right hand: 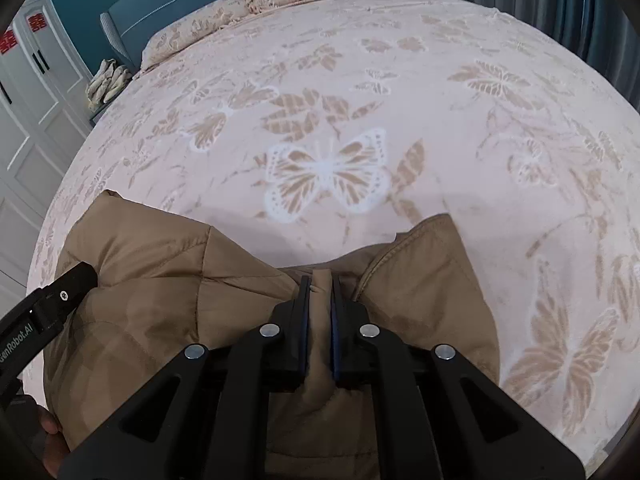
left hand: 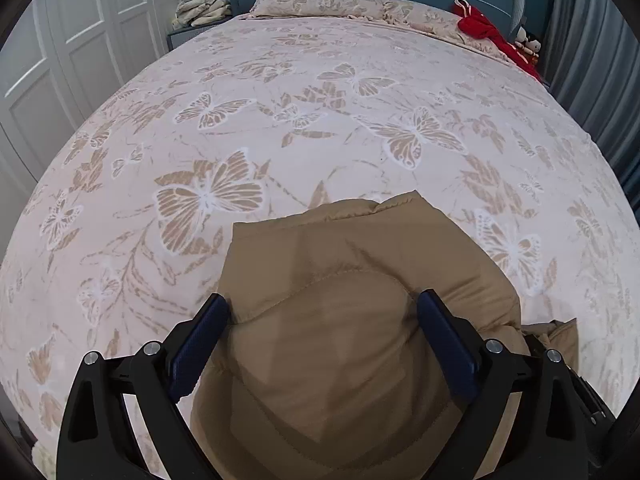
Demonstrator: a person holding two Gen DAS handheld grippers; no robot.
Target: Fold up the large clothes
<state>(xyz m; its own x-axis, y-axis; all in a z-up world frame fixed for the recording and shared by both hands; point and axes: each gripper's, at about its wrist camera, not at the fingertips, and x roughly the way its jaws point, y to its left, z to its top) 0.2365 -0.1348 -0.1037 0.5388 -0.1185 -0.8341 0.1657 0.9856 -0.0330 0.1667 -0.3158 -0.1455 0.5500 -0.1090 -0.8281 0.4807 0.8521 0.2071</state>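
Note:
A tan padded jacket (left hand: 340, 320) lies bunched on the near part of a bed with a pink butterfly bedspread (left hand: 320, 120). My left gripper (left hand: 324, 312) is open, its blue pads (left hand: 200, 344) standing wide on either side of the jacket's top. In the right wrist view my right gripper (right hand: 320, 284) is shut on a ridge of the jacket (right hand: 160, 280), pinched between the pads. The left gripper's black body (right hand: 60, 296) shows at the left, over the jacket's left part.
Pillows (left hand: 320, 2) lie at the headboard. A red garment (left hand: 488, 36) and small toys (left hand: 528, 42) sit at the far right corner. Folded pale clothes (left hand: 204, 10) rest on a nightstand at the left, beside white wardrobe doors (left hand: 80, 40). Grey curtains (left hand: 592, 60) hang at the right.

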